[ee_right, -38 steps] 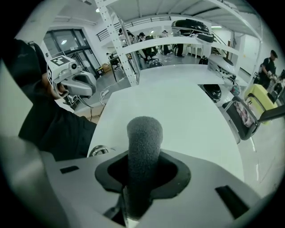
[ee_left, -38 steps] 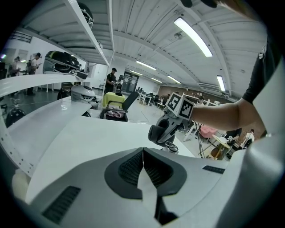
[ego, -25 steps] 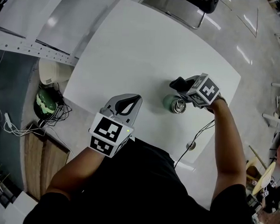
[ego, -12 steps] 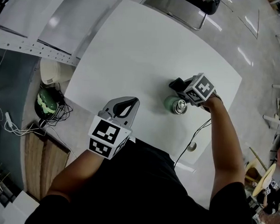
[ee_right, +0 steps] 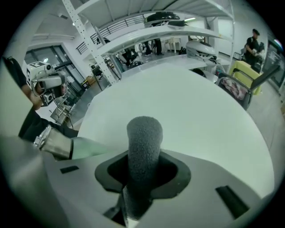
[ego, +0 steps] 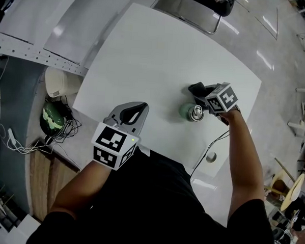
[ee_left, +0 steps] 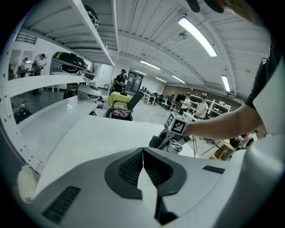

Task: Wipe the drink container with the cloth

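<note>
white table (ego: 146, 52), green silver-capped bottle (ego: 190, 112)

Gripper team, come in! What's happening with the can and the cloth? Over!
Left hand-held gripper shut, empty, near body. Right hand-held gripper shut on grey cloth, beside green can. Can upright on white table; nothing in the way.

Cloth (ee_right: 143, 142) lower end hidden between fingers (ee_right: 177, 172); drink container (ee_right: 87, 148) base hidden behind them.
</note>
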`<action>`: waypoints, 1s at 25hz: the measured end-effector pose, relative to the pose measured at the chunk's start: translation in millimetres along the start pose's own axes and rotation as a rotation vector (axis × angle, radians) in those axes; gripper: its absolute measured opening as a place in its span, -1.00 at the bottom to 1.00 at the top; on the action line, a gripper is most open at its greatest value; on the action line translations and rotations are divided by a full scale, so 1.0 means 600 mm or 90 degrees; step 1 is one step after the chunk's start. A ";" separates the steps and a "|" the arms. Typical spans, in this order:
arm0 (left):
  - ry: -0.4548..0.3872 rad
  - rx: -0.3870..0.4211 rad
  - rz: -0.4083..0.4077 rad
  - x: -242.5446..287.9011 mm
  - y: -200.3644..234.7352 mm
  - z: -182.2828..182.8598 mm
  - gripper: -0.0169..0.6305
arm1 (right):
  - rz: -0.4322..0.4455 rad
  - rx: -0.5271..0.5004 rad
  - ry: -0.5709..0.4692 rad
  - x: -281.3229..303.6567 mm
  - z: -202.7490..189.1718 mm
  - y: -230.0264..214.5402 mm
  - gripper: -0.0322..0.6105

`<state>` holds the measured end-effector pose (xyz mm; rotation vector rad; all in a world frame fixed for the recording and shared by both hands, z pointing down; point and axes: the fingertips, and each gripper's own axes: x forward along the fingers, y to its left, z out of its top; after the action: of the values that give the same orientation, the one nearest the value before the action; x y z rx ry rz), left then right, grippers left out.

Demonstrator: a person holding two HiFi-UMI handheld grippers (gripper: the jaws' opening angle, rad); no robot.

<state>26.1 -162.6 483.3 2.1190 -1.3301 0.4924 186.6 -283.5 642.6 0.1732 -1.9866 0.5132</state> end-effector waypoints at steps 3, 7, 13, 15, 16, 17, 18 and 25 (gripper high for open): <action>-0.006 0.005 -0.001 -0.008 0.005 0.008 -0.90 | -0.047 0.044 -0.073 -0.033 0.003 -0.010 -0.54; -0.014 -0.030 -0.033 -0.006 -0.010 0.014 -0.90 | -0.086 0.125 -0.191 -0.089 0.011 -0.009 -0.54; -0.019 -0.017 -0.081 -0.001 -0.051 0.035 -0.90 | -0.153 0.159 -0.307 -0.187 0.024 0.021 -0.54; -0.023 -0.001 -0.092 0.000 -0.060 0.045 -0.90 | -0.186 0.154 -0.324 -0.212 0.027 0.035 -0.54; -0.023 0.006 -0.098 0.001 -0.064 0.048 -0.90 | -0.203 0.150 -0.328 -0.223 0.027 0.042 -0.54; -0.023 0.013 -0.104 0.002 -0.069 0.051 -0.90 | -0.218 0.144 -0.331 -0.232 0.027 0.051 -0.54; -0.023 0.020 -0.110 0.002 -0.075 0.053 -0.90 | -0.231 0.136 -0.333 -0.241 0.028 0.061 -0.54; -0.037 0.078 -0.135 -0.014 -0.099 0.070 -0.90 | -0.333 -0.017 -0.273 -0.260 0.052 0.129 -0.54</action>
<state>76.3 -164.5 429.9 2.3584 -1.1129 0.4364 206.3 -243.2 471.5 0.8175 -2.2408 0.1118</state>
